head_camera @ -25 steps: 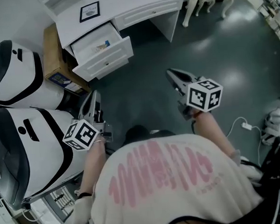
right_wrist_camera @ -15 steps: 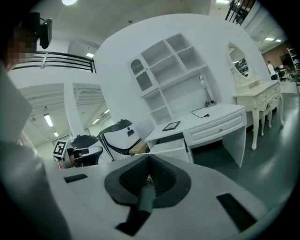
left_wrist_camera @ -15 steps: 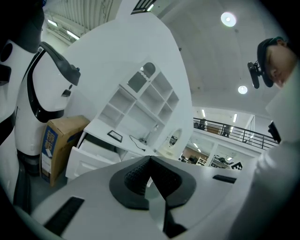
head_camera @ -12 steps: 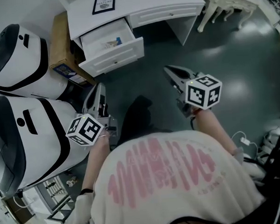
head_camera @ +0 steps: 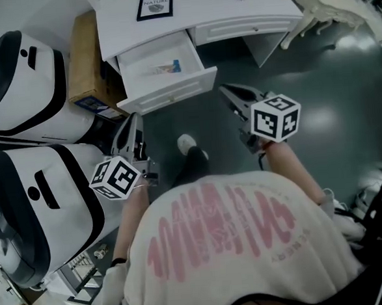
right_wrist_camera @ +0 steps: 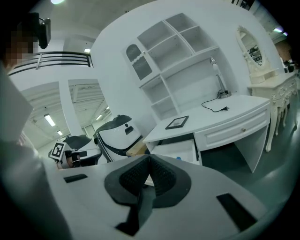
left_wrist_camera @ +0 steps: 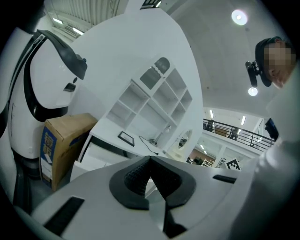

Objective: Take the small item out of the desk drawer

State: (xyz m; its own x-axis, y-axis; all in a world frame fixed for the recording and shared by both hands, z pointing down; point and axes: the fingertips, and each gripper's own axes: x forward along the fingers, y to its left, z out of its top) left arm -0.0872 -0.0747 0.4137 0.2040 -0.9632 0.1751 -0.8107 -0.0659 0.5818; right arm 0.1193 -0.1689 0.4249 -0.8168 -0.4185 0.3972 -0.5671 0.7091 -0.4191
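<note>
Both claws are shut with nothing between their pads: the left claw [head_camera: 132,118] shows its ribbed pads meeting at the tip in its own view [left_wrist_camera: 150,160], and the right claw [head_camera: 225,90] is closed the same way [right_wrist_camera: 149,157]. Each is held in the air over the dark floor [head_camera: 316,74], short of the desk, so the reach has not begun.

The drawer [head_camera: 174,91] stands pulled out under the white worktop [head_camera: 246,11], on which a framed picture [head_camera: 154,4] lies. A cardboard box [head_camera: 83,58] stands just beside the desk on the left. The small item [head_camera: 166,68] lies flat on the drawer's floor, near the middle, apart from the walls; it is pale with a blue end. What it is exactly is too small to tell.

It looks light and thin, likely a packet or small tube, and could skate on the smooth drawer bottom. The right claw is nearer. A grip across its narrow width, from above with the jaws opened only a little, seems safest; a hard squeeze could crush it if it is soft.
</note>
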